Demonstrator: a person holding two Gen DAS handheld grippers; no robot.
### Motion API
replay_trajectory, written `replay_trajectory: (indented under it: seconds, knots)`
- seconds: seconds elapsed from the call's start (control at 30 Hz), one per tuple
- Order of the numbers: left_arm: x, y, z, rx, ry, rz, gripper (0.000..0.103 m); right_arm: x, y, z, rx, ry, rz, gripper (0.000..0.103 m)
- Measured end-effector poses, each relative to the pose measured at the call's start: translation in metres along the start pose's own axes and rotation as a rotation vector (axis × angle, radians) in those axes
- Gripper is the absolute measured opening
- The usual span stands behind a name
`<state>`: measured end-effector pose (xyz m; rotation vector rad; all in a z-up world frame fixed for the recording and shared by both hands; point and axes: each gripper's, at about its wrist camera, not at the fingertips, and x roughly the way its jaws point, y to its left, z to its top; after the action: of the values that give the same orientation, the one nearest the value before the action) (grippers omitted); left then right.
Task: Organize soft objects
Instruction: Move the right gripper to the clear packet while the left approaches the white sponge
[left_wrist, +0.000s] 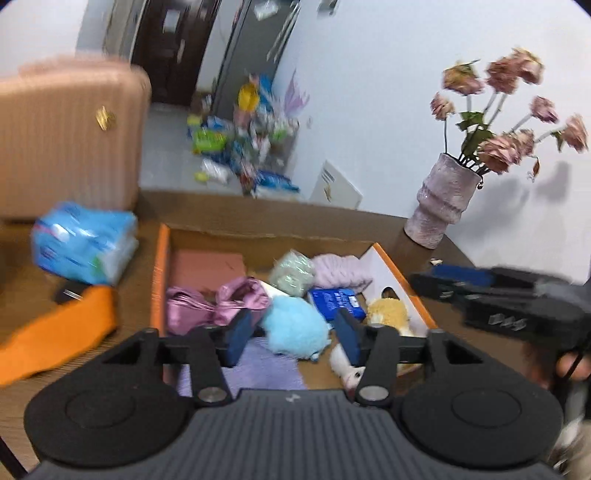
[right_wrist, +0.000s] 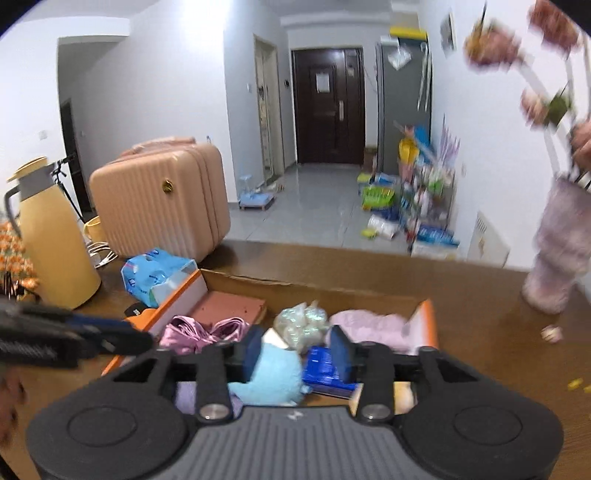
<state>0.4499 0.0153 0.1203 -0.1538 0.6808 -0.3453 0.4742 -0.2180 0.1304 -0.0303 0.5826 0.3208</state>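
Black left tongs agape above box

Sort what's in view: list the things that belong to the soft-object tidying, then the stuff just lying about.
Job:
cardboard box
blue plush
yellow plush
pink satin cloth
lilac knit
green fluffy ball

Lying about:
vase of flowers
pink suitcase
tissue pack
yellow thermos

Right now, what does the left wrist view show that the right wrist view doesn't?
Left wrist only: fluffy yellow plush toy and white plush toy at the box's near right.
Right wrist only: yellow thermos jug on the table's left.
Both: orange-edged cardboard box, fluffy light-blue plush toy, pink ribbed suitcase; neither gripper holds anything.
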Motion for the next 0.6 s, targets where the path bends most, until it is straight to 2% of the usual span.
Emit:
replay_trajectory:
  seconds: [0.07, 0.13, 0.23, 0.33, 0.47, 0.6]
  knots:
    - [-0.025, -0.009, -0.009, 0.054, -0.038, 0.064, 0.067, -0.029, -0.002, -0.004, -0.025, -0.037, -0.018, 0.058]
    - [-0.047, -0.014, -0.017, 0.069, -0.089, 0.109, 0.082, -0.054, -0.004, -0.009, -0.038, -0.072, -0.038, 0.069]
    - [-0.074, -0.025, -0.026, 0.107, -0.147, 0.164, 0.089, -0.088, -0.007, -0.018, -0.033, -0.124, -0.064, 0.075]
    - [-0.093, -0.037, -0.033, 0.146, -0.185, 0.175, 0.095, -0.111, -0.004, -0.024, -0.034, -0.161, -0.070, 0.079]
    - [-0.115, -0.048, -0.046, 0.174, -0.233, 0.203, 0.098, -0.136, 0.001, -0.036, -0.050, -0.200, -0.078, 0.080]
    - [-0.137, -0.060, -0.091, 0.234, -0.357, 0.328, 0.102, -0.159, 0.008, -0.065, -0.056, -0.254, -0.100, 0.087]
